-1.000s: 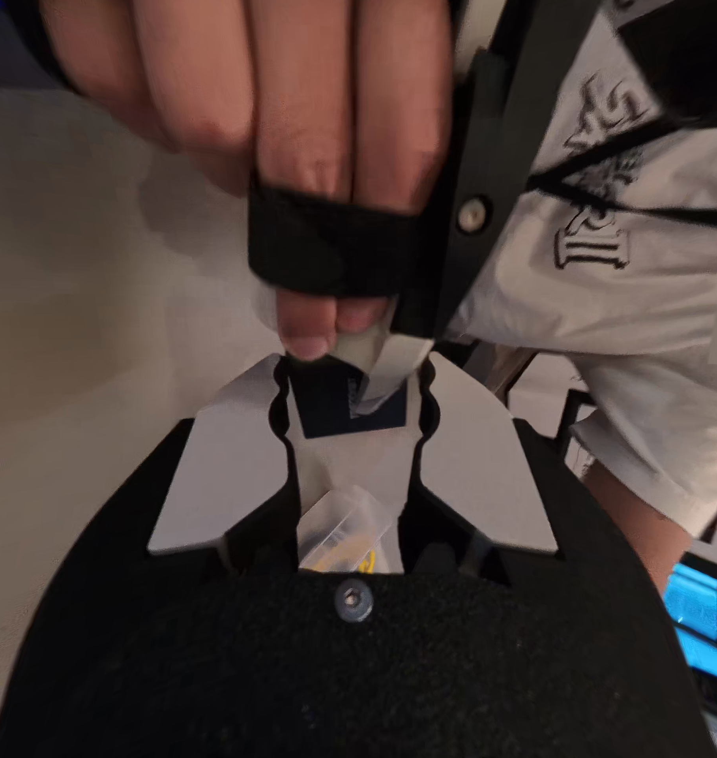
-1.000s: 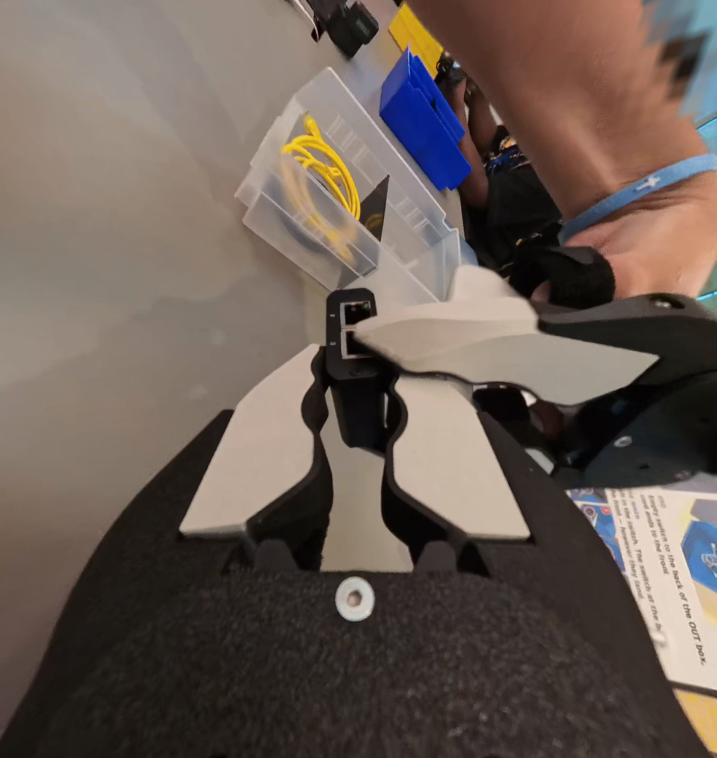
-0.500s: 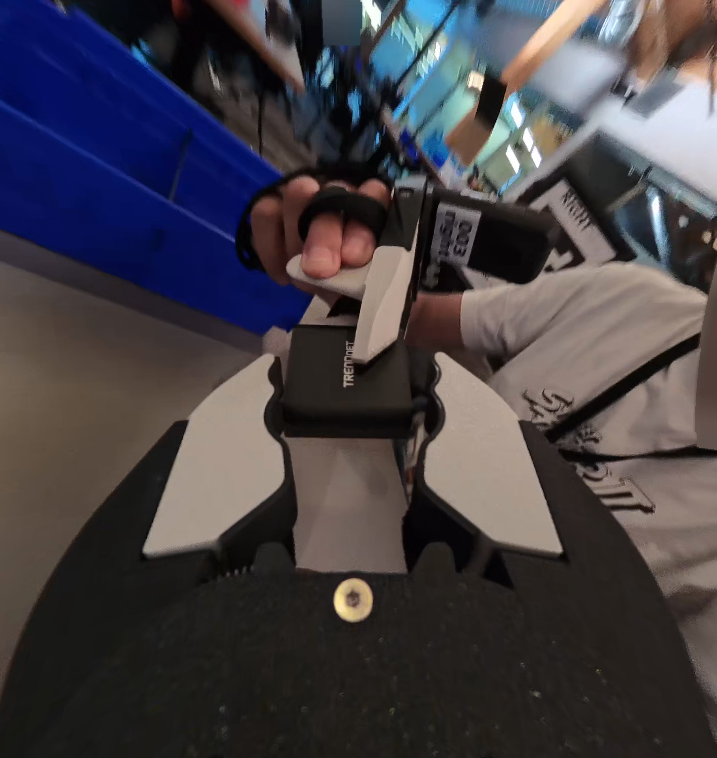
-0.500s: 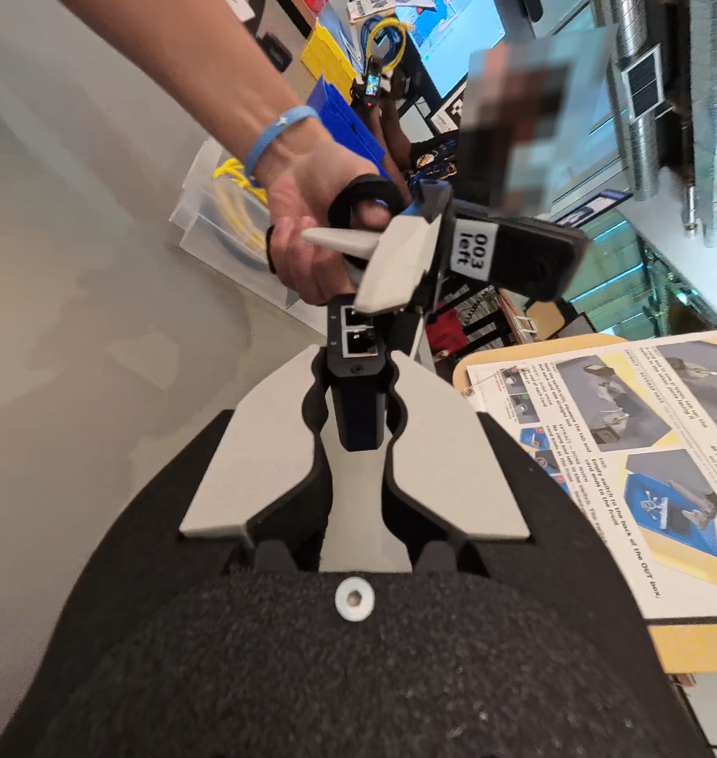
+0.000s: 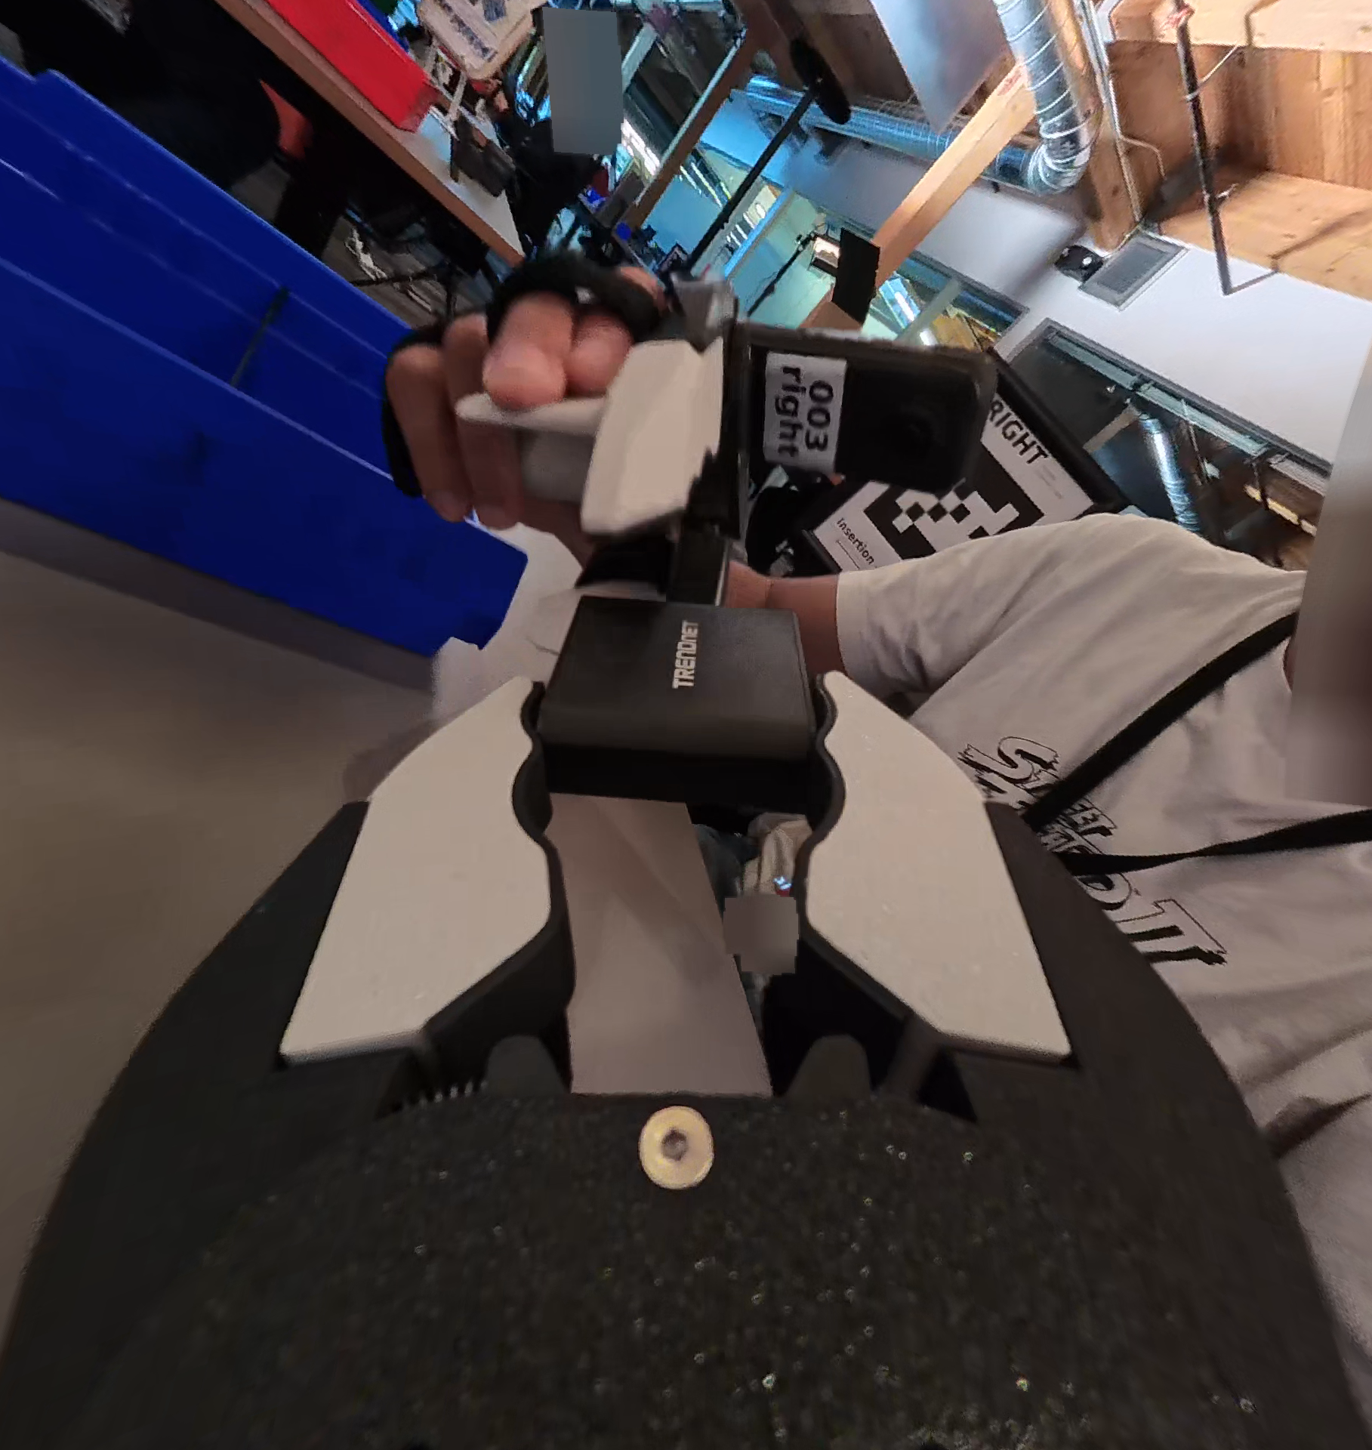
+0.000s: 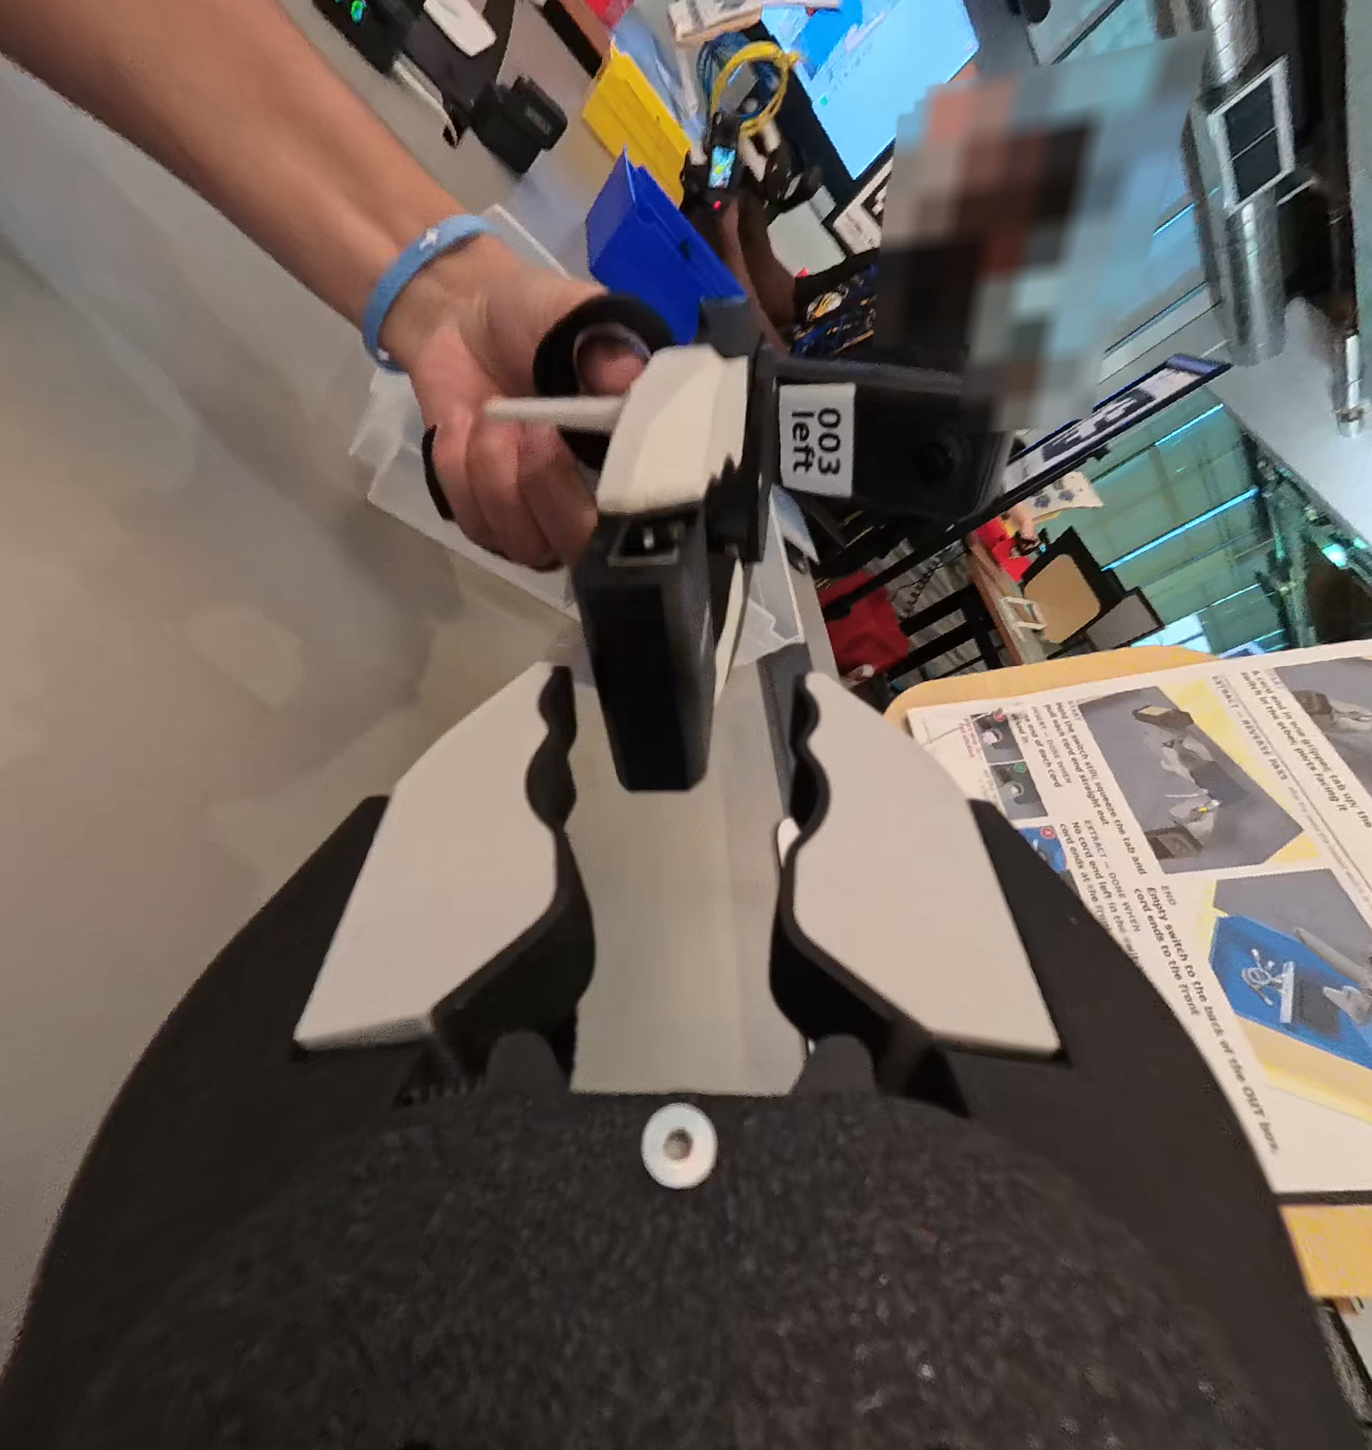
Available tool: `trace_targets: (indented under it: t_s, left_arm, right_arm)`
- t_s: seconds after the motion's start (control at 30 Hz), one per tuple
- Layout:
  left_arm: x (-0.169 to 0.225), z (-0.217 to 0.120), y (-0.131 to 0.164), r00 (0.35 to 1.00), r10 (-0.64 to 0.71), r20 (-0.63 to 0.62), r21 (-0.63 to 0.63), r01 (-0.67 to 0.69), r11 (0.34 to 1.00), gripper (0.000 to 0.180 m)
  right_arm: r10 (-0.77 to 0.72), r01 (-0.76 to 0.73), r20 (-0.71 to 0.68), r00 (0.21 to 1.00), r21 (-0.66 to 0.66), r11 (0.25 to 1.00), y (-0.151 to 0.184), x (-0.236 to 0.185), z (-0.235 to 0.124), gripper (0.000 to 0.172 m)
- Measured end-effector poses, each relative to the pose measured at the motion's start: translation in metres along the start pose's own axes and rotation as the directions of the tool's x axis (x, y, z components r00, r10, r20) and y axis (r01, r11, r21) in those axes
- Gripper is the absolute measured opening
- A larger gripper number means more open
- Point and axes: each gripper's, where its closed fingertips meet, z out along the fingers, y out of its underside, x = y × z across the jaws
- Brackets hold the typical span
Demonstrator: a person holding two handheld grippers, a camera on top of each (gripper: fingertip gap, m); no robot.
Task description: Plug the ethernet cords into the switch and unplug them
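The ethernet switch (image 5: pixel 678 698) is showing as one small, flat black box with a matte top carrying a line of pale lettering; seen edge-on from the right wrist camera (image 6: pixel 647 667), it is looking slim and deep, with one port opening visible at its far end, partly covered by a grey finger. It is being held up in the air above the pale grey tabletop (image 5: pixel 157 745), not resting on it.

The left gripper (image 5: pixel 676 690) is clamping the switch across its width, both black pads pressing against its two side walls. In the right wrist view the same gripper (image 6: pixel 671 502) is appearing farther off, gripped by a hand (image 6: pixel 494 439) wearing one light blue wristband (image 6: pixel 408 275).

The right gripper (image 6: pixel 678 698) is standing with its fingers spread apart; the near end of the switch is hanging between them with clear gaps on both sides, so neither pad is touching it.

One blue bin (image 5: pixel 157 377) is sitting along the far left edge of the tabletop. One clear plastic organiser (image 6: pixel 431 486) is lying behind the hand. One printed instruction sheet (image 6: pixel 1184 847) is lying on a tan board (image 6: pixel 980 683) at the right. One yellow cable coil (image 6: pixel 745 74) is showing far back.
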Motion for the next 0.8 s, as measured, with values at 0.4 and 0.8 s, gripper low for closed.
trace_targets:
  t_s: [0.4,0.8]
  left_arm:
    - [-0.009,-0.008,-0.029,0.990,-0.090,-0.110,0.267,0.117,0.957,0.061]
    - [-0.010,0.000,-0.029,0.999,-0.037,-0.028,0.385,0.045,0.922,0.060]
  right_arm:
    - [-0.171,0.171,-0.007,0.985,-0.031,0.985,0.000,0.007,0.020,0.032]
    - [-0.112,0.108,-0.076,0.991,-0.049,0.993,0.004,0.008,0.034,0.026]
